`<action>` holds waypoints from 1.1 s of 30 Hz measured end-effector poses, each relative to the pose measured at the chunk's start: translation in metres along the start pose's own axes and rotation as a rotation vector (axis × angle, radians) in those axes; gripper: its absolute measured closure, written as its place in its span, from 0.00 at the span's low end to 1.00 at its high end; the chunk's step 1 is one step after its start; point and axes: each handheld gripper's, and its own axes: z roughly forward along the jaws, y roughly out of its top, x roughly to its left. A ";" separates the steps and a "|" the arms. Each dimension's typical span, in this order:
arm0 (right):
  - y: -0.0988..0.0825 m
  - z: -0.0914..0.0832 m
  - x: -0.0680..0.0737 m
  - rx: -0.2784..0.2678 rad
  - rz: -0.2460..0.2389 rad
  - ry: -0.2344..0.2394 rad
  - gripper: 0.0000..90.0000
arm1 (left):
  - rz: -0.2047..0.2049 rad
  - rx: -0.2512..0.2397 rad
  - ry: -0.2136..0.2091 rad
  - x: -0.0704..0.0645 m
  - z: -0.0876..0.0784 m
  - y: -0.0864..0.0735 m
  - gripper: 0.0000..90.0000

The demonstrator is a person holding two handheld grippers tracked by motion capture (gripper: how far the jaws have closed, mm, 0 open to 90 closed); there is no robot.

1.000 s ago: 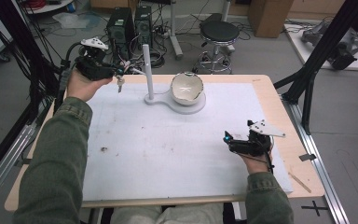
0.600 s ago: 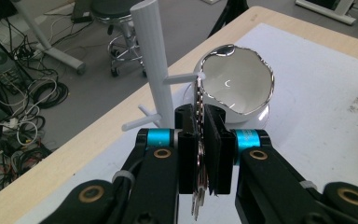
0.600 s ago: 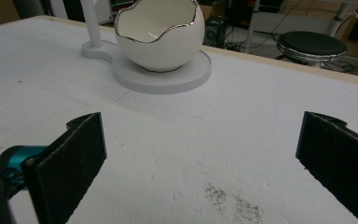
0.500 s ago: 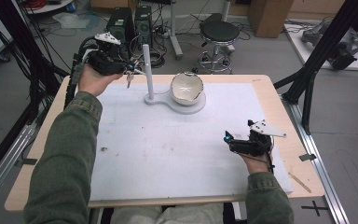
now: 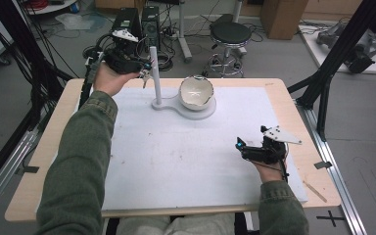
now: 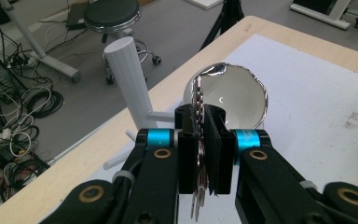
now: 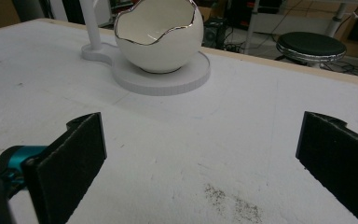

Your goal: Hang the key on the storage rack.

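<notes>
My left gripper (image 5: 144,68) is held up above the table's far left edge, shut on a small bunch of silver keys (image 5: 147,77) that hangs below its jaws. It sits just left of the white post (image 5: 154,73). In the left gripper view the keys (image 6: 197,93) are pinched between the closed jaws (image 6: 200,119), with the post (image 6: 128,74) and its small pegs just beyond. A white egg-shaped bowl (image 5: 196,92) with a silver rim stands on the post's round base (image 5: 201,111). My right gripper (image 5: 239,146) rests open on the mat at the near right, nothing between its pads (image 7: 200,154).
A white mat (image 5: 176,161) covers most of the wooden table (image 5: 39,161). Beyond the far edge stand a black stool (image 5: 230,34) and computer towers (image 5: 142,19) with cables. Black frame legs (image 5: 323,83) rise at the right.
My left gripper has moved up and to the right with the keys, closer to the white post. The right gripper has stayed where it was.
</notes>
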 end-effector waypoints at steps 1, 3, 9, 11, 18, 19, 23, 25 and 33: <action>0.000 0.000 0.000 0.000 0.000 0.000 0.01 | 0.000 0.000 0.000 0.000 0.000 0.000 0.93; 0.000 0.000 0.000 0.001 0.002 0.000 0.01 | -0.003 -0.003 0.000 0.000 0.002 0.002 0.93; 0.000 0.000 0.000 0.001 0.005 0.001 0.01 | -0.007 -0.012 -0.002 -0.001 0.006 0.006 0.93; 0.000 -0.001 0.000 0.002 0.006 0.001 0.01 | -0.007 -0.012 -0.005 -0.001 0.009 0.007 0.93; 0.000 -0.001 -0.001 -0.002 0.005 -0.002 0.01 | -0.014 -0.009 -0.011 -0.002 0.018 0.007 0.93; 0.000 -0.001 -0.001 -0.002 0.005 -0.002 0.01 | -0.014 -0.009 -0.011 -0.002 0.018 0.007 0.93; -0.001 -0.001 -0.002 -0.004 0.005 -0.001 0.01 | -0.017 -0.007 -0.006 -0.002 0.023 0.007 0.93; -0.001 -0.001 -0.002 -0.006 0.008 -0.002 0.01 | -0.019 -0.007 0.000 -0.002 0.026 0.007 0.93; -0.001 -0.001 -0.002 -0.009 0.005 -0.005 0.01 | -0.042 -0.028 0.028 -0.001 0.033 0.008 0.93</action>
